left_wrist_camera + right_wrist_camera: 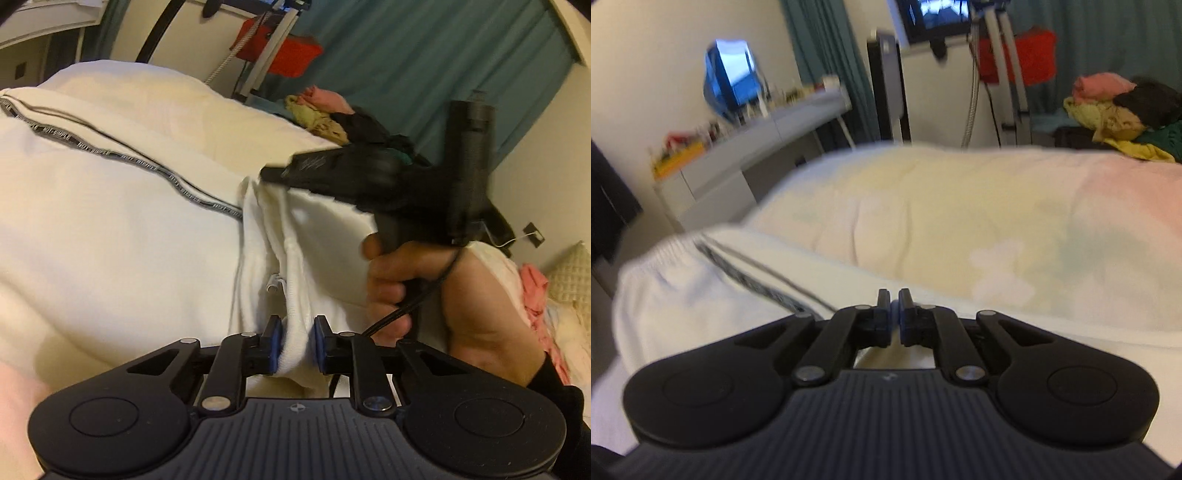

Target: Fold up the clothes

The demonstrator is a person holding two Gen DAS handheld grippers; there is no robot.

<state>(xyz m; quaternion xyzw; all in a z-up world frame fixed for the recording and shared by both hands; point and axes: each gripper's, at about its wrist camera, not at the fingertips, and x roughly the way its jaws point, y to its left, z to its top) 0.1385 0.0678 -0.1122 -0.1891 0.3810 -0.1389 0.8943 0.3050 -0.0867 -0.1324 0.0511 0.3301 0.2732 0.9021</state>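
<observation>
White trousers (110, 229) with a dark patterned side stripe (147, 164) lie on the bed. My left gripper (297, 332) is shut on the trousers' white waistband (295, 343), bunched between its blue pads. My right gripper (277, 173), held by a hand, pinches the waistband edge further along in the left wrist view. In the right wrist view the right gripper (894, 308) has its jaws nearly together, with the white trousers (701, 295) and stripe (753, 284) spread below; the fabric between the pads is barely visible.
A cream duvet (942, 221) covers the bed. A pile of coloured clothes (1119, 110) sits at the far edge, also seen in the left wrist view (332, 114). A pink garment (535, 291) lies at right. A white desk (746, 147) and tripod legs (1004, 74) stand beyond.
</observation>
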